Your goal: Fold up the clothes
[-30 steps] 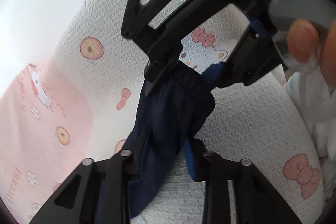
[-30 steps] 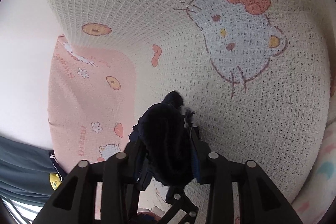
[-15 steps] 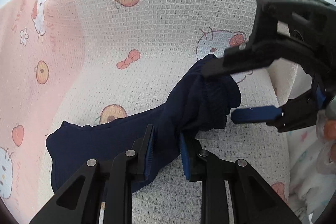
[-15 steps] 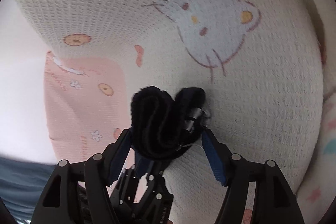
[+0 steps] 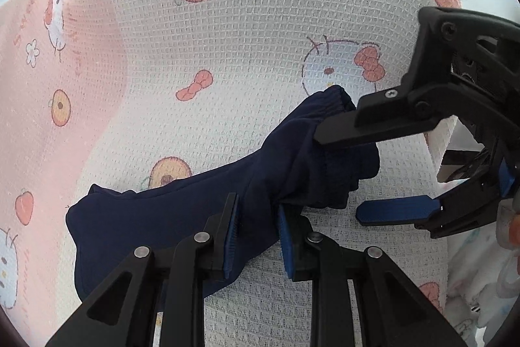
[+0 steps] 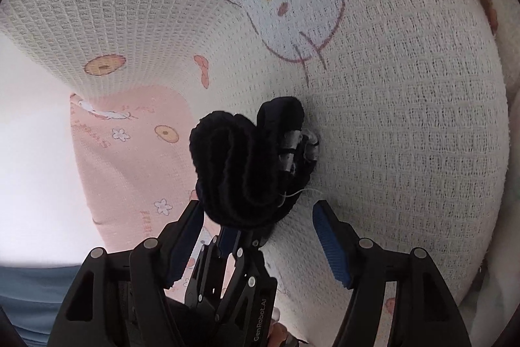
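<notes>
I'm clamping the navy garment (image 5: pixel 182 217) in my left gripper (image 5: pixel 256 236) at lower centre; my right gripper (image 5: pixel 338 174), jaws just opened wide, is straddling its bunched end over the patterned blanket (image 5: pixel 247 38).

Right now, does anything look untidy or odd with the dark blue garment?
Yes. The navy garment lies bunched and twisted on the blanket, not flat; its elastic end is crumpled between the open right gripper.

Matt navy cloth garment (image 5: pixel 182 217), gathered at its waistband (image 5: pixel 328 106); rough waffle-weave printed blanket (image 5: pixel 260 31); matt black plastic grippers with ribbed blue pads (image 6: pixel 331 243).
</notes>
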`<state>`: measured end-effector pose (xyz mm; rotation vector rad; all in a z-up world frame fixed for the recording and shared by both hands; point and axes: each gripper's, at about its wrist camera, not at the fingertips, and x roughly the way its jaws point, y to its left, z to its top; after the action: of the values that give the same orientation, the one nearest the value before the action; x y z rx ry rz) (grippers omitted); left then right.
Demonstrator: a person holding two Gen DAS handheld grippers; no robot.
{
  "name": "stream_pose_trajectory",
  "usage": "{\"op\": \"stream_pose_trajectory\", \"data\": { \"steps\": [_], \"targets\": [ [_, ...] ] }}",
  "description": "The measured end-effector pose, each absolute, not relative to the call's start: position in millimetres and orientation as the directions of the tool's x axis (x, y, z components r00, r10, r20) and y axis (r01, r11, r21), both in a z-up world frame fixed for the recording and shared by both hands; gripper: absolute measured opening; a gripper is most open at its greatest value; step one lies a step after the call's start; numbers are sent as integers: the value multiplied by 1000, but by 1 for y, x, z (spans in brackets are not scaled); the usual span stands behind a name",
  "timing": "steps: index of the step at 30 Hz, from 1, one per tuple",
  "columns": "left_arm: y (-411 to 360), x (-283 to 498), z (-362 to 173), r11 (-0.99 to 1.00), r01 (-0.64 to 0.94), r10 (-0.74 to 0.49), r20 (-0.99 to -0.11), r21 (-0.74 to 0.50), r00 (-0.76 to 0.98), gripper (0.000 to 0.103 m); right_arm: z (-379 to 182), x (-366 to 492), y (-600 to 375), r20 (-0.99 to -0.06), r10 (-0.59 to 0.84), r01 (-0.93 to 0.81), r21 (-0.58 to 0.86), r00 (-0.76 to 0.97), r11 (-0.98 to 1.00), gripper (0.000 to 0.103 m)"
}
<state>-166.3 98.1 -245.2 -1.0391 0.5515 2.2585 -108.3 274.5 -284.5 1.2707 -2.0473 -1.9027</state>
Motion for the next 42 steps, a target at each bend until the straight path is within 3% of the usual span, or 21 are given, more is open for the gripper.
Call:
{"op": "stream_pose_trajectory", "data": {
  "steps": [4, 10, 16, 17, 18, 21, 24, 28, 33, 42],
  "targets": [
    [98, -166, -248, -739, -663, 336, -787, 121, -518, 20, -288, -100, 273, -393, -612, -479, 877, -686, -27, 72],
    [95, -160, -249, -727, -676, 340, -792, 121, -507, 20, -290, -112, 276, -362, -595, -465, 885, -718, 22, 74],
    [96, -157, -254, -710, -695, 346, -805, 111, -482, 20, -298, -122, 284, -407, -568, -502, 865, -716, 13, 74],
    [96, -156, -255, -709, -696, 343, -806, 116, -483, 20, -298, -122, 284, -408, -560, -499, 866, -721, 11, 70],
    [96, -156, -256, -709, -696, 342, -806, 116, -483, 20, -296, -121, 283, -414, -549, -494, 869, -726, -2, 55],
    [96, -155, -257, -714, -692, 343, -807, 109, -481, 20, -287, -125, 279, -473, -525, -501, 860, -708, -99, 30],
    [92, -157, -255, -723, -686, 355, -812, 76, -464, 20, -278, -127, 276, -469, -512, -471, 872, -720, -137, 25],
    [81, -164, -250, -747, -664, 373, -831, -5, -414, 21, -261, -134, 271, -467, -496, -417, 883, -732, -215, 25],
    [52, -187, -245, -811, -543, 404, -880, -218, -249, 21, -229, -151, 250, -517, -472, -333, 844, -714, -420, 25],
    [-16, -208, -214, -771, -361, 596, -793, -524, -123, 21, -202, -176, 202, -608, -445, -203, 712, -657, -673, 25]
  ]
}}
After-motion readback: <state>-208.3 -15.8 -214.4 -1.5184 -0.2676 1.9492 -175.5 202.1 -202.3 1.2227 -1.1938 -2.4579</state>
